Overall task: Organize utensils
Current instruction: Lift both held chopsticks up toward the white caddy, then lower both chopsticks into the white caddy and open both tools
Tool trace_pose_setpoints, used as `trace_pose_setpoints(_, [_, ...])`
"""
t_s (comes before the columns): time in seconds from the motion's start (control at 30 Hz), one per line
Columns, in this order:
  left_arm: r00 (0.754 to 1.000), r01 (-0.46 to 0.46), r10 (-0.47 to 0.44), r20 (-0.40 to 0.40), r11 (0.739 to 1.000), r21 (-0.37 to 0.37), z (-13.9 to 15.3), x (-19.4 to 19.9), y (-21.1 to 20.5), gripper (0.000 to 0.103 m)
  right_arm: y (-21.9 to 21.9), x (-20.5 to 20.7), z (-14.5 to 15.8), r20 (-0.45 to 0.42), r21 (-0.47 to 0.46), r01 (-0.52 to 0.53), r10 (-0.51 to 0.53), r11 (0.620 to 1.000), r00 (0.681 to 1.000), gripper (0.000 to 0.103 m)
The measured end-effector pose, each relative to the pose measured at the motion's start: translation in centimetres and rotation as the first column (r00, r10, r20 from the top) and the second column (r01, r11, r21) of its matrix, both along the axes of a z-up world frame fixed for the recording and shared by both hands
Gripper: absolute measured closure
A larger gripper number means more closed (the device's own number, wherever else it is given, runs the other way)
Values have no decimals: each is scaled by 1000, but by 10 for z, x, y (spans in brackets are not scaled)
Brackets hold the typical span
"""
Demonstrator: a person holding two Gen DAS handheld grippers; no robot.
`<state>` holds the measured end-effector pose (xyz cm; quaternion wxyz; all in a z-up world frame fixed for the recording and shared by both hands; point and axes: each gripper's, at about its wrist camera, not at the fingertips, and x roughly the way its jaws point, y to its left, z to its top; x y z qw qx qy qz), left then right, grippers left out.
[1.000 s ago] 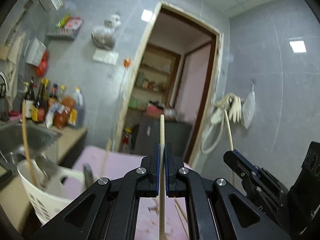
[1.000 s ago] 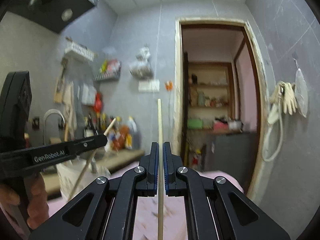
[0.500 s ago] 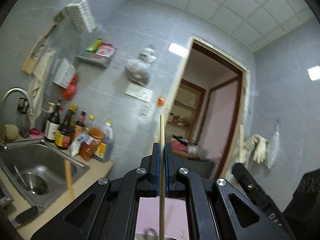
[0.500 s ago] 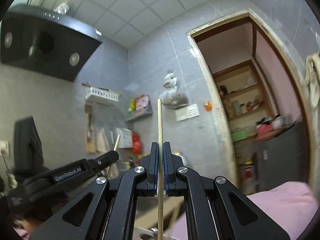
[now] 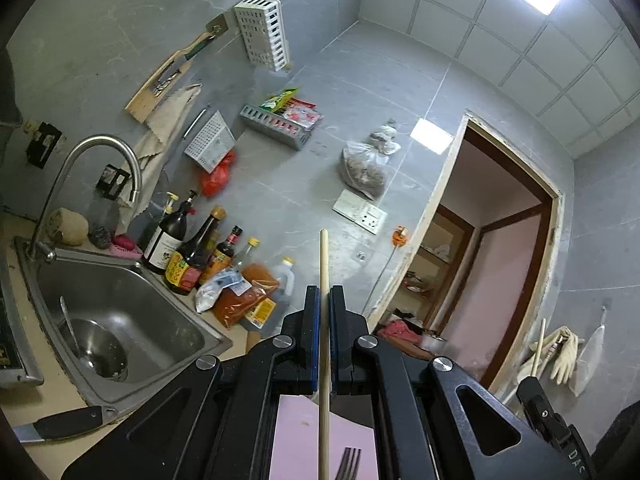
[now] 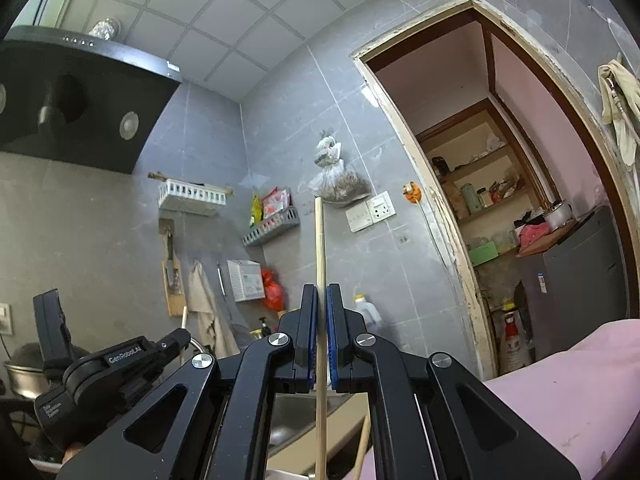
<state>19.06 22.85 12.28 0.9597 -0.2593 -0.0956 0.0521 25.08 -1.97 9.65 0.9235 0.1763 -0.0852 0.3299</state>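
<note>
While both tools are raised toward the grey tiled wall, a pale wooden chopstick (image 5: 324,280) is clamped upright between the closed pads of the left hand-held gripper (image 5: 324,300), and a second pale wooden chopstick (image 6: 320,272) is pinched the same way by the right hand-held gripper (image 6: 319,300). Each stick is gripped near mid-length, with its upper end standing clear above the jaws and its lower end running down past the frame.

Below the left tool, a pink mat (image 5: 296,440) is seen on the desk, with the tines of a metal fork (image 5: 349,462) lying on it near the bottom edge of the view. A stainless steel sink (image 5: 120,320) with a ladle in its bowl is set into the desk at the left, and a cluster of sauce bottles (image 5: 192,252) stands along the desk's back edge against the wall. A white slotted plastic holder (image 5: 264,32) is mounted high on the wall; whether it is the intended destination cannot be told.

The step in hand is judged to be the carrying phase: both chopsticks have been lifted clear and are not yet placed. For the next move, a receptacle must be brought into view, each stick's lower end lined up over the opening, and the jaws released only once the stick is guided inside, so that it is not dropped or tipped out.
</note>
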Motion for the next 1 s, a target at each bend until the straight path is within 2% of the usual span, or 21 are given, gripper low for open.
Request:
trace_pose_setpoints(0.3, [996, -80, 81, -29, 995, 61, -15, 4, -17, 101, 7, 9, -15, -22, -34, 6, -7, 999, 1000, 100])
trace_pose_setpoints(0.73, [995, -57, 70, -76, 985, 163, -33, 5, -39, 101, 15, 11, -36, -64, -112, 41, -48, 993, 997, 100])
trace_pose_setpoints(0.9, [994, -11, 36, -102, 973, 230, -37, 6, -50, 101, 16, 9, -42, -73, -140, 52, -63, 989, 995, 100])
trace_pose_setpoints(1.0, [992, 10, 28, -126, 957, 289, -41, 6, -59, 101, 19, 8, -43, -73, -154, 51, -63, 987, 995, 100])
